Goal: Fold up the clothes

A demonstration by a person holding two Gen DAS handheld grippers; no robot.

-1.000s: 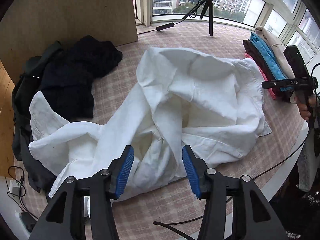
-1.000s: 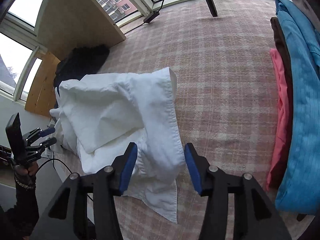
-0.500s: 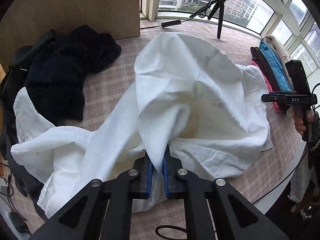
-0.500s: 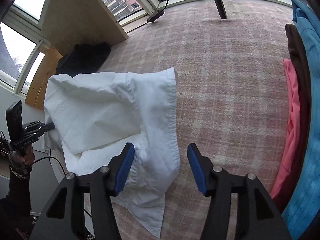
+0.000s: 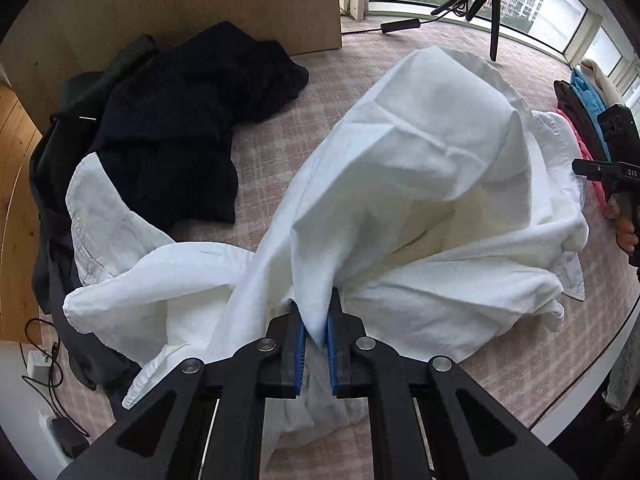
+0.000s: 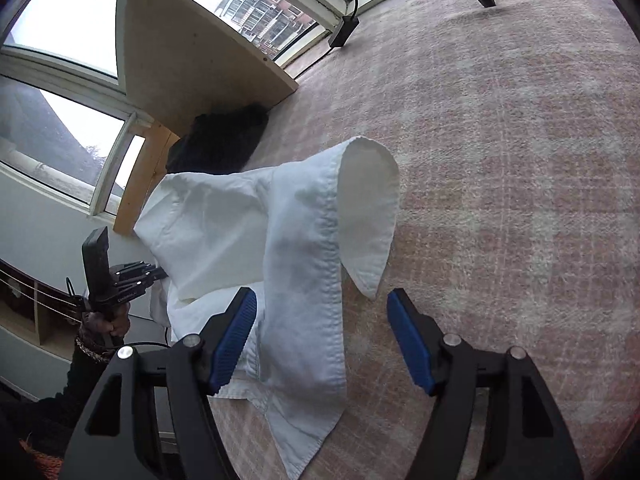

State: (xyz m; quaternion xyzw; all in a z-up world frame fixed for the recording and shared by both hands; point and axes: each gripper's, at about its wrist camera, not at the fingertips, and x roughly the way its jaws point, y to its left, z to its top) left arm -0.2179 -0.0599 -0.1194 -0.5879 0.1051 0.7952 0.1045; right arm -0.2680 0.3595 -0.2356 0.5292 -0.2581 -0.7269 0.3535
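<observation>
The white shirt lies crumpled on the checked surface, its bulk stretching away from the left gripper, which is clamped on a bunched fold at the near edge and lifts that part into a tent. The right gripper, its jaws just widened and pressing on nothing, hangs over the shirt's opposite end, where a hemmed band runs lengthwise between the pads toward the camera and a loose flap curls beside it. That band is nearest the right gripper, so the next hold probably falls there.
</observation>
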